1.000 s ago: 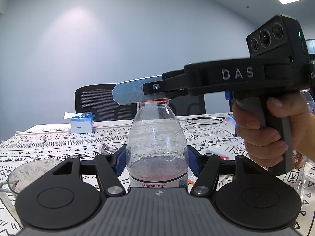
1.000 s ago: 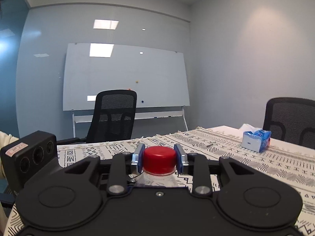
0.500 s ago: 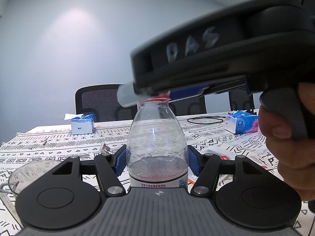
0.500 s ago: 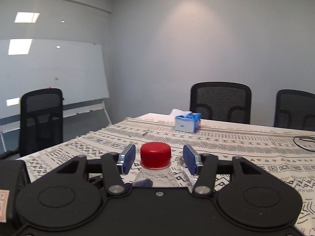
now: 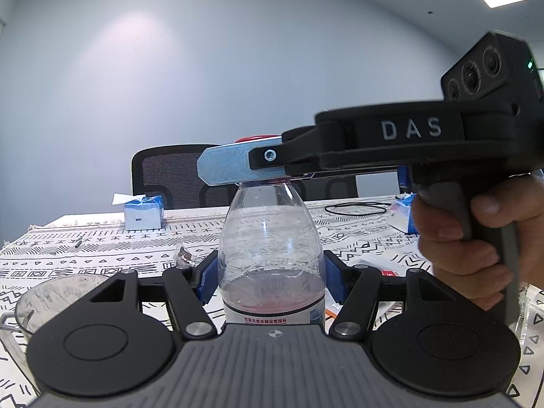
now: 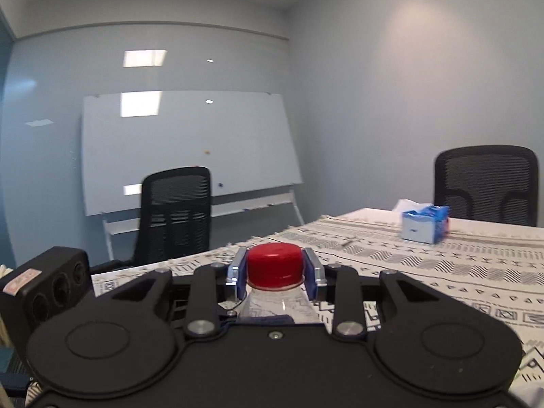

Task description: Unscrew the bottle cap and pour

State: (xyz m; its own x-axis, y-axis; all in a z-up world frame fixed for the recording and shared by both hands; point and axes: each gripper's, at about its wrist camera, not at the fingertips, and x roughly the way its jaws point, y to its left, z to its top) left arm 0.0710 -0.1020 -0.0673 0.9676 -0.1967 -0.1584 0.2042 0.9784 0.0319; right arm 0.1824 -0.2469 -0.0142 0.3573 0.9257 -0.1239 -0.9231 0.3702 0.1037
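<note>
My right jaws pinch the red cap (image 6: 274, 265) from both sides, while my left jaws clamp the clear bottle (image 5: 270, 248) upright on the patterned bench (image 5: 102, 248). The cap sits on the neck, seemingly mid-unscrewing; how loose it is I cannot tell. A clear cup (image 5: 51, 299) waits at 9 o'clock. Next: twist on, left grip steady.

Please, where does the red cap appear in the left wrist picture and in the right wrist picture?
Left wrist view: the cap shows only as a thin red strip above centre, mostly hidden behind the right gripper on top of the bottle.
Right wrist view: the cap is at centre, below the middle, between the jaws.
Shared landmark: the blue tissue box on the table.
</note>
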